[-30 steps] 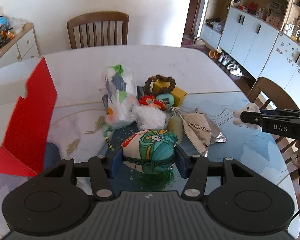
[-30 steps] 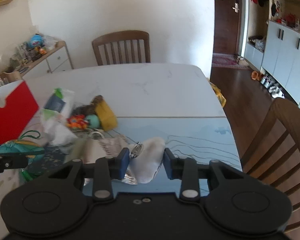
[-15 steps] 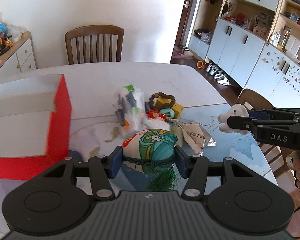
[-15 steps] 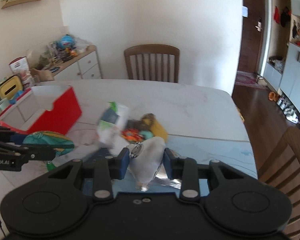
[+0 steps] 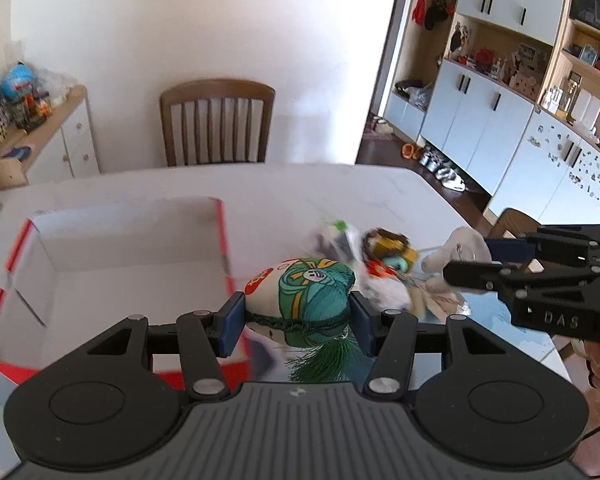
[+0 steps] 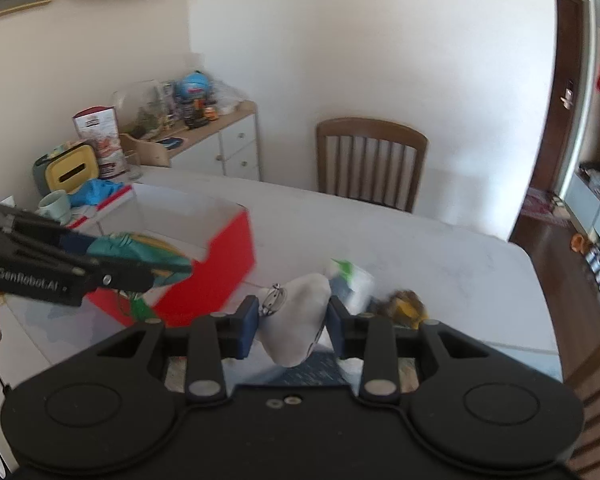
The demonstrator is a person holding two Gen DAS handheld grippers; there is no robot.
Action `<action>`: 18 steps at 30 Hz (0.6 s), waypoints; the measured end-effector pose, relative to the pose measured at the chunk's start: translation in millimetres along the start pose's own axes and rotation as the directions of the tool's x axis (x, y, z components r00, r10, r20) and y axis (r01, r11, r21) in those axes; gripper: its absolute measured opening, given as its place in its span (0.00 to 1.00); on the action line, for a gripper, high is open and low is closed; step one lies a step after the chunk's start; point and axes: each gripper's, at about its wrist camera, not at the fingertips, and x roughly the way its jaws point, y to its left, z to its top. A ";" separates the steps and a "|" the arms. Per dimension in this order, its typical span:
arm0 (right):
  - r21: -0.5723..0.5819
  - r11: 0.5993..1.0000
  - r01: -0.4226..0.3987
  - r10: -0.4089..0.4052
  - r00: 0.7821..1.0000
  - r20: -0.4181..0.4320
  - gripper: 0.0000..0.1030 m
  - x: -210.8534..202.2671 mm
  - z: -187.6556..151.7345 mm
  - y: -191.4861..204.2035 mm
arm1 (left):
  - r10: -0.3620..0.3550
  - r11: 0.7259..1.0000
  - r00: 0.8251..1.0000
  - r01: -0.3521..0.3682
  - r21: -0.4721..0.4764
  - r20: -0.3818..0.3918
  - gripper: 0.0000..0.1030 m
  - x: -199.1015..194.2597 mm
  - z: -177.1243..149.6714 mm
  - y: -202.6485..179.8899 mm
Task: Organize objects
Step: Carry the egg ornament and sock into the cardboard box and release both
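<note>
Left gripper clamps one green-and-white embroidered pouch, its tassel hanging, above the near wall of one open red box. Right gripper, marked "DAS" in the left view, clamps one white plush toy; a metal ring sits on it. The left gripper's side reads "GenRobot.AI". The remaining pile on the table is blurred, perhaps four or five items. Two chairs show, one cut off.

Left hand-held gripper grips green pouch beside red box.
</note>
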 end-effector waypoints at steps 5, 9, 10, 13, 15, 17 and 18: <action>-0.052 0.998 -0.017 0.017 1.000 0.010 0.34 15.3 20.0 34.7 | 0.033 0.999 0.999 -0.033 -0.004 0.016 0.53 -8.2 10.4 33.8; -0.069 0.997 -0.029 0.030 1.000 0.007 0.34 31.5 32.7 57.0 | 0.065 0.998 0.998 -0.065 -0.004 0.024 0.53 -13.2 16.1 60.5; -0.074 0.997 -0.033 0.034 0.999 0.004 0.34 36.6 35.8 62.5 | 0.073 0.997 0.997 -0.073 -0.006 0.024 0.53 -13.9 17.3 67.5; -0.075 0.996 -0.046 0.046 0.999 -0.007 0.34 51.9 44.4 76.9 | 0.098 0.995 0.995 -0.097 -0.005 0.027 0.53 -13.8 20.7 87.9; -0.071 0.996 -0.056 0.055 0.998 -0.019 0.34 64.0 50.2 86.0 | 0.115 0.993 0.993 -0.115 -0.003 0.028 0.53 -12.3 23.4 101.5; -0.071 0.995 -0.066 0.064 0.997 -0.034 0.34 76.4 55.0 96.1 | 0.131 0.991 0.991 -0.130 -0.006 0.025 0.53 -8.4 25.8 114.7; -0.072 0.995 -0.068 0.066 0.997 -0.040 0.34 83.2 56.9 101.7 | 0.139 0.990 0.990 -0.139 -0.008 0.022 0.53 -5.4 26.8 121.3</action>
